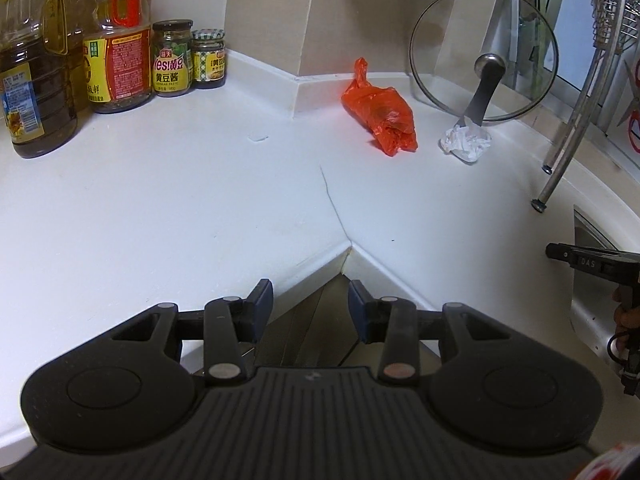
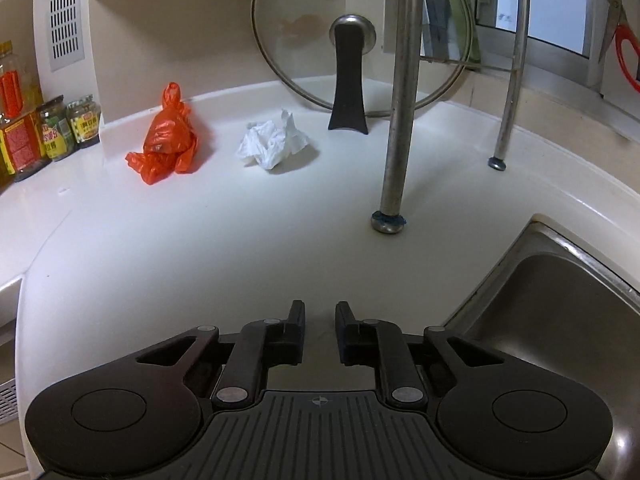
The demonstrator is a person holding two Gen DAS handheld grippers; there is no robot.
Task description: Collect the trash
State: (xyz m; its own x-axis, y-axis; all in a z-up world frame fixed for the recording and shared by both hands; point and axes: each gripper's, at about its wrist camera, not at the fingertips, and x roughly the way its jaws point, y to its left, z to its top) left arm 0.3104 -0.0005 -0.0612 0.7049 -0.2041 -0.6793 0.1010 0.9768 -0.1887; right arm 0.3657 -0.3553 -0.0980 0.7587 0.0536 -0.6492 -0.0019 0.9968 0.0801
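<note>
Both empty: left gripper [image 1: 310, 304] moderately open, right gripper [image 2: 320, 330] narrowly open; orange plastic bag [image 2: 166, 136] at 9 o'clock of crumpled tissue [image 2: 272, 144].

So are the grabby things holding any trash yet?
No. Neither the left hand-held gripper nor the right hand-held gripper holds anything; the orange plastic bag and crumpled tissue lie untouched on the countertop.

Dim indoor light, soft shadows, fisheye-bent edges, sharp focus

Left tool [image 1: 310, 304], right tool [image 2: 319, 326]: empty, apart.
</note>
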